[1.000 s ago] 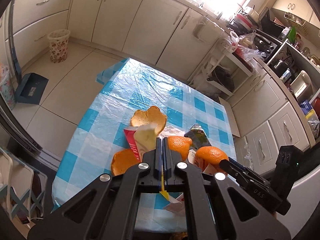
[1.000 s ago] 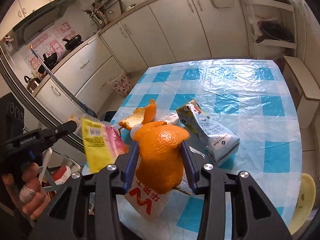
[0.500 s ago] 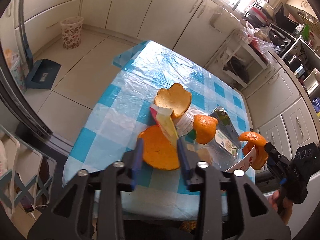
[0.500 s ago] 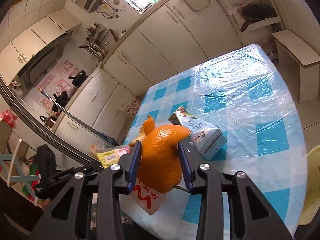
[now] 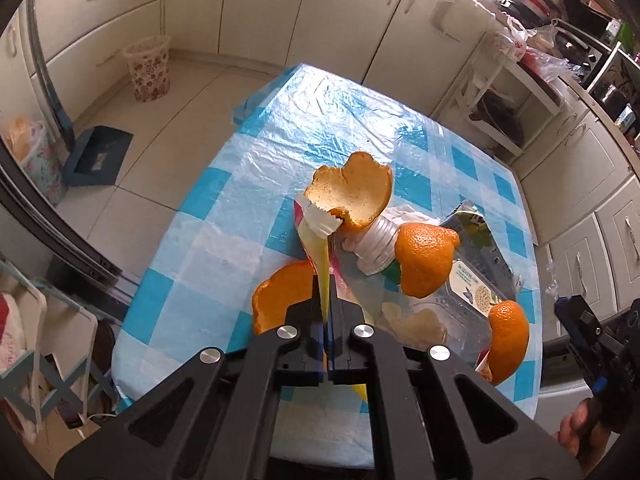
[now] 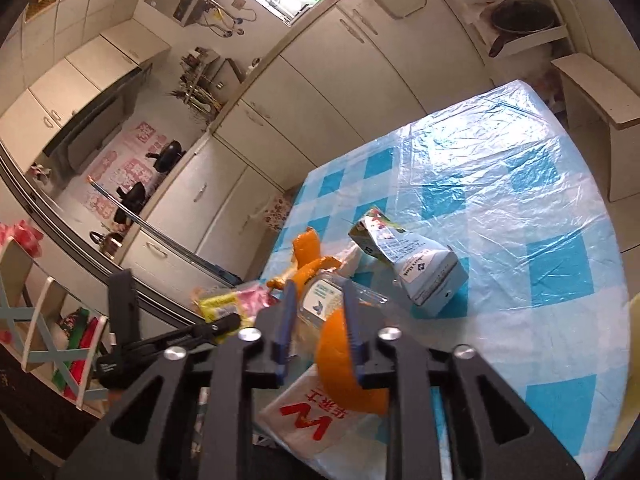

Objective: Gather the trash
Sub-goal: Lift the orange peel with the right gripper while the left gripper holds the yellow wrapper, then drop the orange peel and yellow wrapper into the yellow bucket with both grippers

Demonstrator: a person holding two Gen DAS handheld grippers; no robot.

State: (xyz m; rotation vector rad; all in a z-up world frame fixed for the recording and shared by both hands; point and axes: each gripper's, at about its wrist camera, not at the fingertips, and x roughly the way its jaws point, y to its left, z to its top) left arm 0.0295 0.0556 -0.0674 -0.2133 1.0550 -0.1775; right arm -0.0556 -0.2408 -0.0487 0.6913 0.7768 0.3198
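My left gripper (image 5: 328,314) is shut on a yellow and pink snack wrapper (image 5: 320,256) that stands edge-on above the checked table (image 5: 320,120). Around it lie orange peels (image 5: 352,196), a clear plastic bottle (image 5: 376,248) and a milk carton (image 5: 476,236). My right gripper (image 6: 318,300) hangs over the table's near edge with its jaws opening. An orange peel (image 6: 340,360) sits between them, against the right finger only. Under it lies a white bag with red print (image 6: 312,420). The right wrist view also shows the wrapper (image 6: 232,304) and the carton (image 6: 412,268).
A floral wastebasket (image 5: 148,68) and a blue dustpan (image 5: 98,156) stand on the floor left of the table. Cream cabinets (image 5: 360,20) line the far walls. A wooden stool (image 6: 592,92) stands past the table's far corner. A white rack (image 5: 36,356) is near left.
My left gripper opened over the pile, then shut again on the wrapper, lower over the table. My right gripper's jaws have widened and the peel has slid down between them.
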